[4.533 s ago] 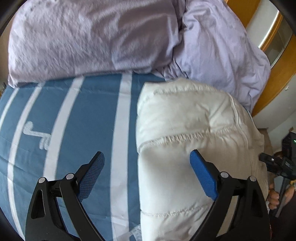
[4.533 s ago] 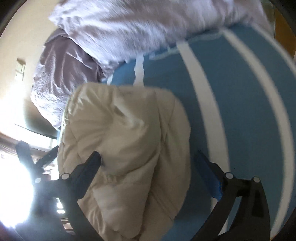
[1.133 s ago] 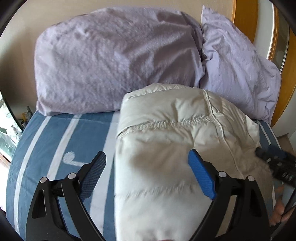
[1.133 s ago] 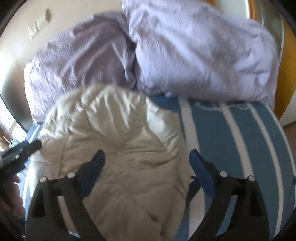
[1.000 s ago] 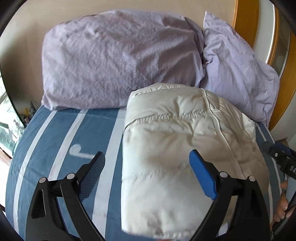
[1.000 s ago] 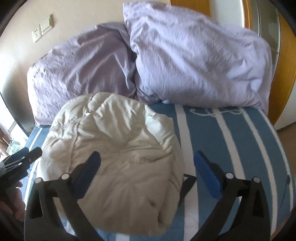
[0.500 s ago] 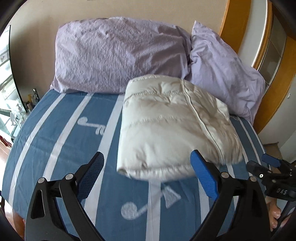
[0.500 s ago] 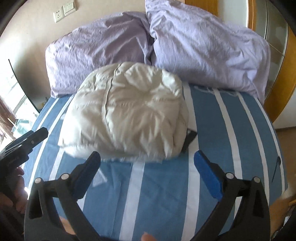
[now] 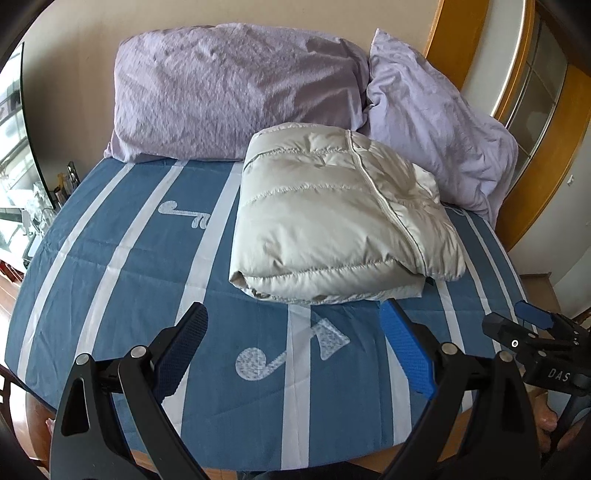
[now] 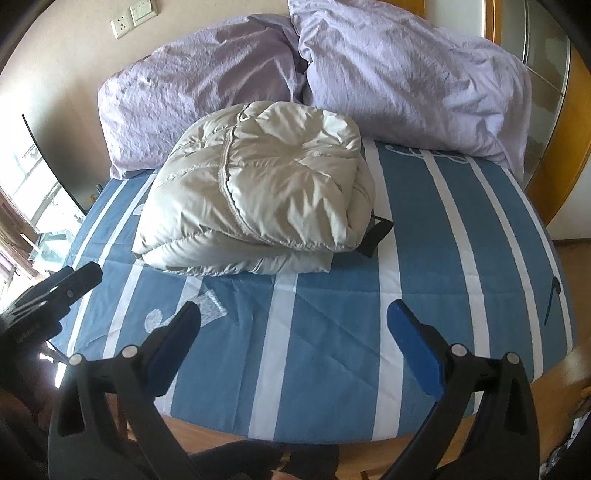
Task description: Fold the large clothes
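A cream puffer jacket (image 9: 332, 218) lies folded into a thick bundle on the blue striped bed (image 9: 129, 258), its far edge against the pillows. It also shows in the right wrist view (image 10: 266, 199), with a black strap (image 10: 376, 236) sticking out at its right side. My left gripper (image 9: 295, 350) is open and empty, held over the bed's near edge, apart from the jacket. My right gripper (image 10: 295, 339) is open and empty, also near the bed's front edge. The right gripper shows at the right of the left wrist view (image 9: 532, 332).
Two lilac pillows (image 9: 236, 92) (image 9: 443, 122) lean on the wall behind the jacket. A wooden door frame (image 9: 546, 158) stands at the right. A wall socket (image 10: 122, 24) is above the left pillow. A glass shelf with small items (image 9: 29, 206) is left of the bed.
Both grippers have pulled back from the jacket toward the bed's near edge. The folded jacket has stayed where it was.
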